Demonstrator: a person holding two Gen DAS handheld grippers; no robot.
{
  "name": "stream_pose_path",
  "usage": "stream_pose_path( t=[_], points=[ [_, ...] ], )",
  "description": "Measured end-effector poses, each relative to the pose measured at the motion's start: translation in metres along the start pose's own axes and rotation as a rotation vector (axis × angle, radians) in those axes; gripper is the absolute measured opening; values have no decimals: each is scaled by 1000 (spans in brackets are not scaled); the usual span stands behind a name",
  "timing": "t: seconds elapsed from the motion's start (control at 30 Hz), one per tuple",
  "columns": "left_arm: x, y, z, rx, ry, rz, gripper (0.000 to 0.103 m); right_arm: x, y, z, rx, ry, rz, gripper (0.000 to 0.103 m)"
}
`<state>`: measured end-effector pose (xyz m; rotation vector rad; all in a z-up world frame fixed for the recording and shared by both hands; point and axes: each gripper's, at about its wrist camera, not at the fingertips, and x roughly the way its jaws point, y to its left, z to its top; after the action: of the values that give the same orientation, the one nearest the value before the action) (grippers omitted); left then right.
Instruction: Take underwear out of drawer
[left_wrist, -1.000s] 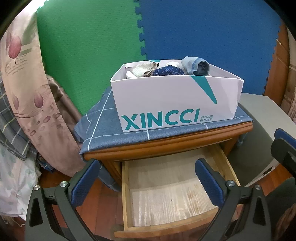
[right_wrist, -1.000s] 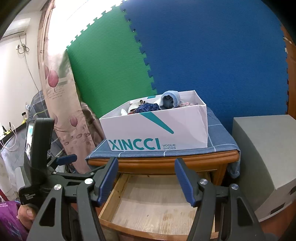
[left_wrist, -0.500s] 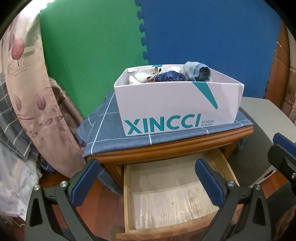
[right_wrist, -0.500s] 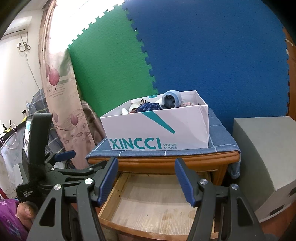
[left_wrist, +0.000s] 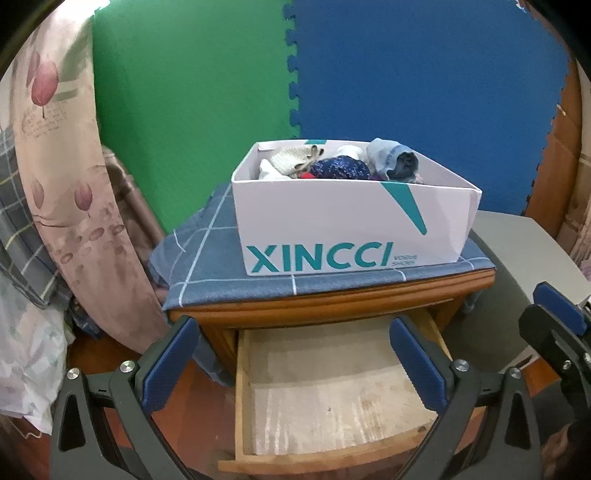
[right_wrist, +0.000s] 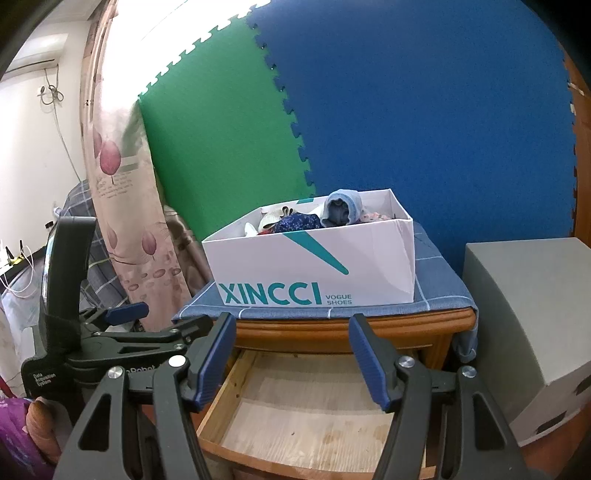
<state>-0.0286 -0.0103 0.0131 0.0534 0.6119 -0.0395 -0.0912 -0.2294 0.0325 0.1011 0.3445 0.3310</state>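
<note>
Our left gripper (left_wrist: 291, 363) and right gripper (right_wrist: 291, 363) both hang open and empty over the bare wooden drawer (left_wrist: 332, 402). The underwear (left_wrist: 340, 168) sits bunched in the shoe box (left_wrist: 332, 221) above the drawer. We think it is soft and light, so we should pinch a fold on top.

Even bright light, sharp focus, fisheye-bent dark corners.

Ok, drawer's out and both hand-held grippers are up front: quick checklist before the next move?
1. Drawer pulled open: ok.
2. Underwear visible in drawer: not ok, the visible floor is bare wood.
3. Left hand-held gripper open and empty: ok.
4. Right hand-held gripper open and empty: ok.
5. Rolled garments sit in the XINCCI box on top: ok.
6. Back of drawer under the cabinet top: cannot tell.
</note>
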Motion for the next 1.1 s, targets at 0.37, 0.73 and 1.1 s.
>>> stream_pose_path(
  t=[0.37,0.73,1.1],
  points=[
    [-2,-3,-2,2,-1,9,103,-5,-1,1,0,-16,0,65],
    [-2,-6,-3,20,-4,16,103,-5,-1,1,-1,-15,0,65],
    [-1,-10,-9,33,-9,59,103,-4,-2,0,-1,-9,4,65]
  ],
)
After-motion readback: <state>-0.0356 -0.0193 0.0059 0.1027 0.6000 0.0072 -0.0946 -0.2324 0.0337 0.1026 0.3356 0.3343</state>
